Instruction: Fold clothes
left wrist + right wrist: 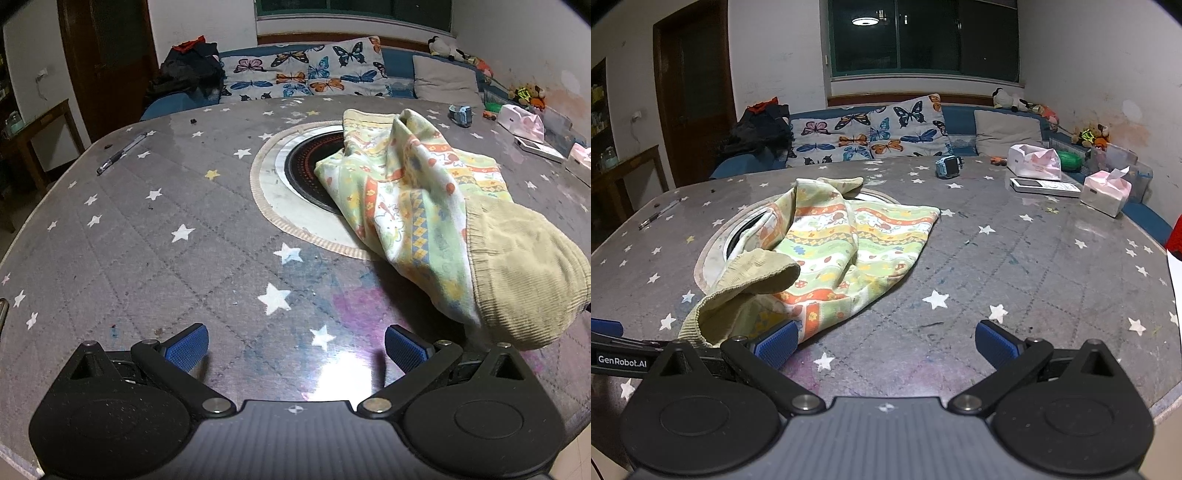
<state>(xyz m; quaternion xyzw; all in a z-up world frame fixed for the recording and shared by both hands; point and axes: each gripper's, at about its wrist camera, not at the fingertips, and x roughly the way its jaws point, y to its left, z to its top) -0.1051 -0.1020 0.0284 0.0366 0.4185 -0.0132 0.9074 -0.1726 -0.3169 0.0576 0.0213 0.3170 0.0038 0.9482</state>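
Note:
A small pair of children's trousers point(424, 199), pale green with orange and yellow printed bands and a ribbed tan waistband point(524, 273), lies crumpled on the grey star-print table. In the right wrist view the trousers point(849, 254) lie left of centre, the waistband point(753, 273) nearest me. My left gripper point(295, 347) is open and empty above the table, the garment to its right. My right gripper point(886, 345) is open and empty, its left finger point(777, 345) at the garment's near edge. The left gripper's side shows at the far left of the right wrist view point(613, 350).
A round stove plate point(306, 173) set in the table point(147, 240) is half covered by the garment. A pen point(122, 153) lies far left. A blue toy point(947, 166), tissue packs point(1104, 190), a white device point(1045, 186) sit far right. A sofa with butterfly cushions point(871, 133) stands behind.

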